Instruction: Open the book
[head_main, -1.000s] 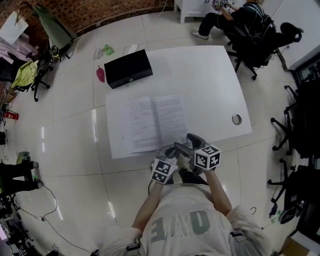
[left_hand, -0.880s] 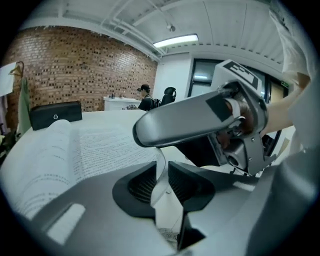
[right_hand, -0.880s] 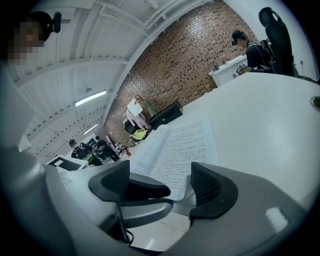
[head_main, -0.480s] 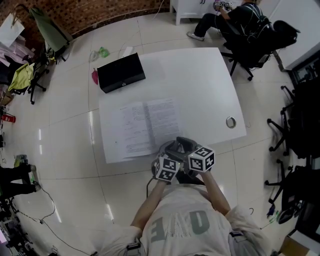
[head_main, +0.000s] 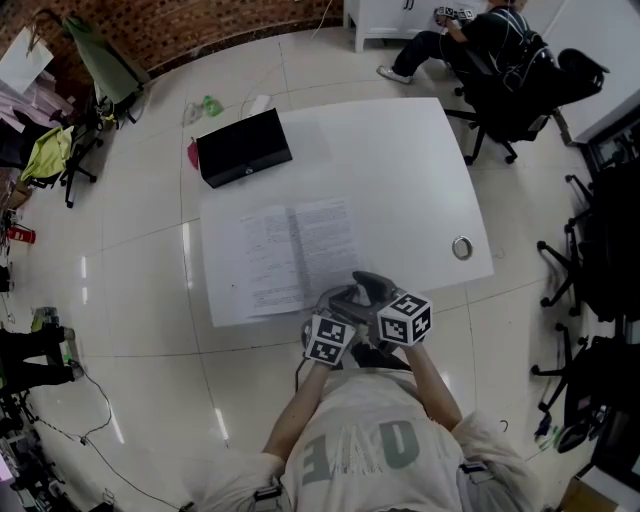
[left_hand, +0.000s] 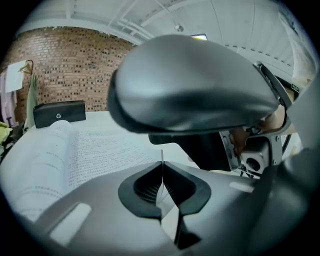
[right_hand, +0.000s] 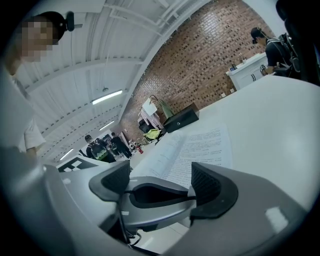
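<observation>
The book (head_main: 298, 255) lies open and flat on the white table (head_main: 400, 170), its printed pages facing up. Both grippers sit close together at its near right corner. My left gripper (head_main: 336, 299) has just been closing; in the left gripper view (left_hand: 161, 187) its pads meet on a thin white page edge. My right gripper (head_main: 368, 284) stands open just beside and over it. In the right gripper view (right_hand: 162, 184) the wide-apart pads (right_hand: 207, 185) frame the left gripper's grey front, with the book (right_hand: 195, 150) beyond.
A black box (head_main: 245, 147) stands at the table's far left corner. A small metal ring (head_main: 462, 247) lies near the right edge. A person (head_main: 490, 40) sits on an office chair beyond the table, and more chairs line the right side.
The head view has shifted a little. Both grippers stay together at the book's near right corner, and the book lies open as before.
</observation>
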